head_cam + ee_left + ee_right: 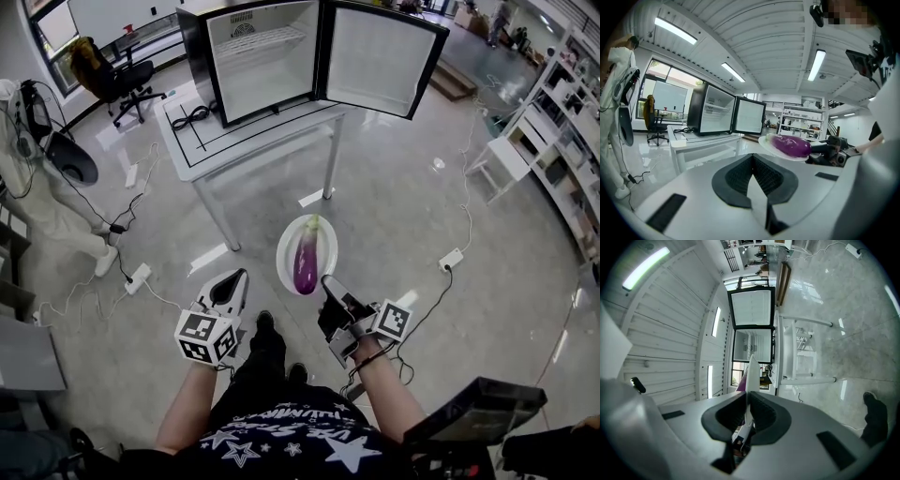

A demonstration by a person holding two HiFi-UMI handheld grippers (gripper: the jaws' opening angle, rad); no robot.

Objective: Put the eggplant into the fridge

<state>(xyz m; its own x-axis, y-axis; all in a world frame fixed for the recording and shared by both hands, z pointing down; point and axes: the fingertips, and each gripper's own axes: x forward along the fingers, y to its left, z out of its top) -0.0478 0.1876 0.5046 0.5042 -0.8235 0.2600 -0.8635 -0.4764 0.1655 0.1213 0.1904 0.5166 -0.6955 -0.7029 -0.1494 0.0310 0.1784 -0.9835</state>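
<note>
A purple eggplant (307, 262) lies on a white plate (288, 242) held in the air over the floor. My right gripper (329, 284) is shut on the plate's near rim. From the right gripper view the plate (751, 369) shows edge-on between the jaws of that gripper (747, 395), with a sliver of eggplant (739, 384) behind it. My left gripper (229, 286) is shut and empty, to the left of the plate. In its own view the left gripper (752, 157) sees the eggplant (790, 145) ahead to the right. The small black fridge (251, 56) stands on a table with its door (380, 58) swung open.
The fridge rests on a white table (234, 141) with a coiled black cable (192, 117). Power strips (137, 277) and cords lie on the floor. An office chair (117, 80) and a person in white (52, 206) are at the left, shelving (562, 141) at the right.
</note>
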